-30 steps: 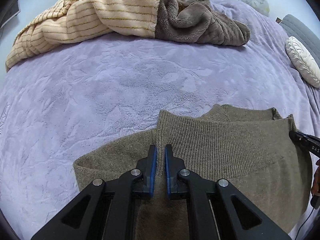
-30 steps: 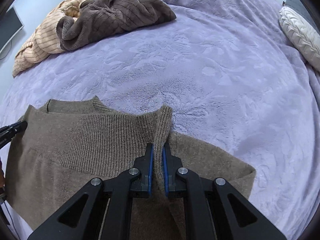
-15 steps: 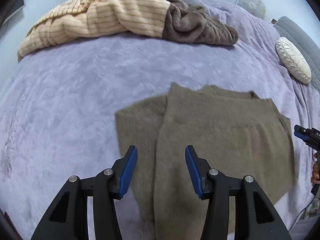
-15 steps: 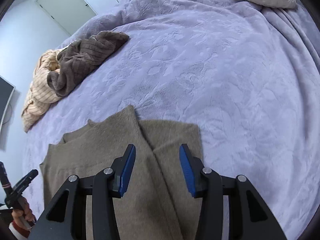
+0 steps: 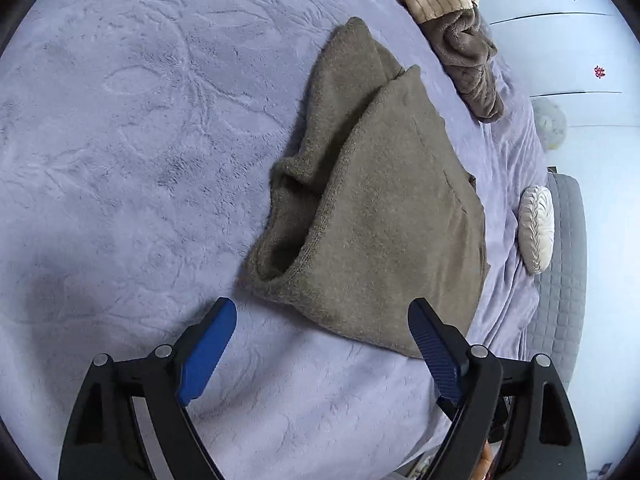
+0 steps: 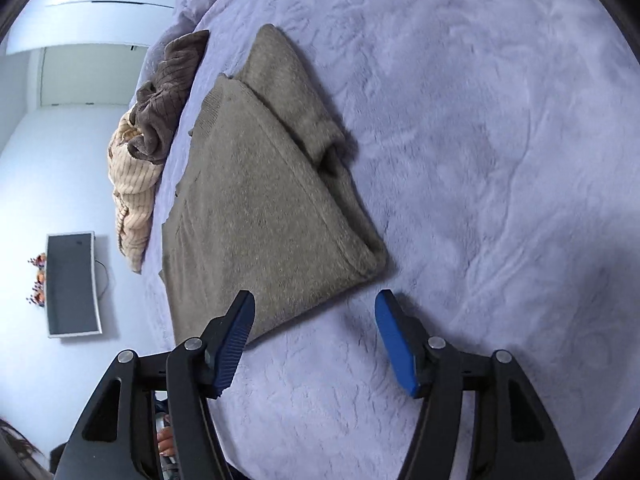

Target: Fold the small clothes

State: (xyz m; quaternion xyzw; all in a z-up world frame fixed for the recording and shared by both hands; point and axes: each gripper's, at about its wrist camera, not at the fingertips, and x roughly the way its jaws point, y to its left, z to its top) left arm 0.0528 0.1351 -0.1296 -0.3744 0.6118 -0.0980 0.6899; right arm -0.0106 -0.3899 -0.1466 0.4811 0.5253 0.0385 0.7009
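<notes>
While both grippers, left gripper (image 5: 322,338) and right gripper (image 6: 314,334), were clamped on the brown sweater (image 5: 376,216) a second ago, their fingers now open wide and empty, leaving it folded on the bed (image 5: 120,120) at twelve o'clock, so this fold seems done.

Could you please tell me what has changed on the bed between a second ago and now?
Both grippers let go of the brown sweater: a second ago each was shut on a fold of it. Now the left gripper and right gripper have pulled back with rolled views, jaws opening, nothing between them. The sweater lies folded on the purple blanket. The pile of clothes and white pillow stayed put.
</notes>
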